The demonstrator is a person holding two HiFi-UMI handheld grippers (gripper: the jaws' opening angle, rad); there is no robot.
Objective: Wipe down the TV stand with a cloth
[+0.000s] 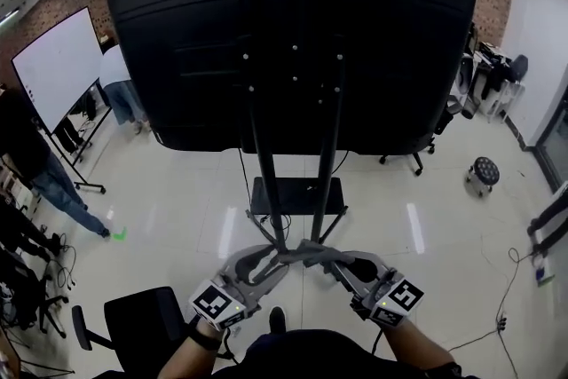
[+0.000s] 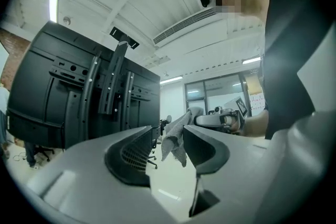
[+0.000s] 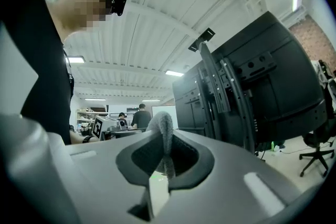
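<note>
The big black TV (image 1: 293,40) shows its back, mounted on the two black uprights of the TV stand (image 1: 266,182), whose low shelf (image 1: 297,195) sits near the floor. Both grippers meet low in the head view, in front of the stand. My right gripper (image 1: 333,262) is shut on a grey cloth (image 1: 306,251); the cloth (image 3: 161,128) sticks up between its jaws (image 3: 165,157). My left gripper (image 1: 271,260) stands open. The cloth (image 2: 176,141) hangs just past its tips (image 2: 168,139), by the right jaw. The right gripper (image 2: 218,119) shows beyond it.
A black office chair (image 1: 142,324) stands at my lower left. A round stool (image 1: 483,173) and cables (image 1: 519,266) are on the floor to the right. A whiteboard (image 1: 58,62) and people (image 1: 120,89) are at the left.
</note>
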